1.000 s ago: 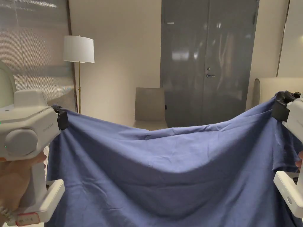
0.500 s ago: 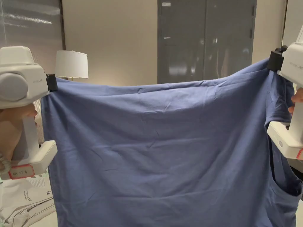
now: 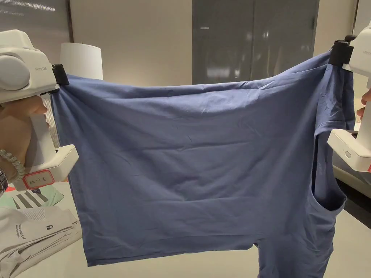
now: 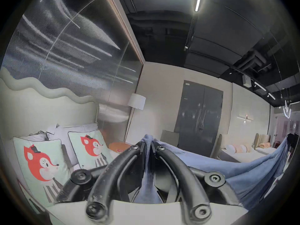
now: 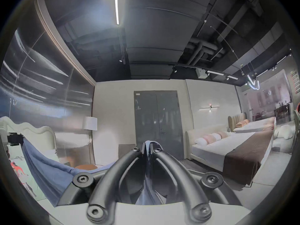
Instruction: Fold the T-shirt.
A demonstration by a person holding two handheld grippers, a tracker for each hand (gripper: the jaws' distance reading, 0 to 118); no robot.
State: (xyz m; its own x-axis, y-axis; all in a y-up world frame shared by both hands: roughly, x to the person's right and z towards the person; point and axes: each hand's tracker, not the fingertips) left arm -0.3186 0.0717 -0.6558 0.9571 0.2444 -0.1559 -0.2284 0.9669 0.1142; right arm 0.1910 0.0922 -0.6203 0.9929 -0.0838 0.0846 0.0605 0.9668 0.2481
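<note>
A blue T-shirt (image 3: 195,163) hangs spread out sideways in the air in the head view, its top edge sagging slightly between the two grippers. My left gripper (image 3: 59,76) is shut on the top left corner; its jaws pinch the blue cloth (image 4: 148,149) in the left gripper view. My right gripper (image 3: 338,52) is shut on the top right corner, and the fabric (image 5: 148,150) shows between its jaws in the right gripper view. A sleeve (image 3: 326,202) dangles at the lower right. The shirt's lowest edge hangs just above the white bed surface (image 3: 174,262).
Folded light clothes (image 3: 32,231) lie on the bed at lower left. Fox-print pillows (image 4: 43,163) lean on the headboard to the left. A floor lamp (image 3: 81,59), a grey double door (image 3: 253,39) and other beds (image 5: 235,147) stand beyond.
Both grippers have risen with the shirt, lifting it until its bottom edge clears the bed. The head camera has tilted down, so the bed and folded clothes have come into sight.
</note>
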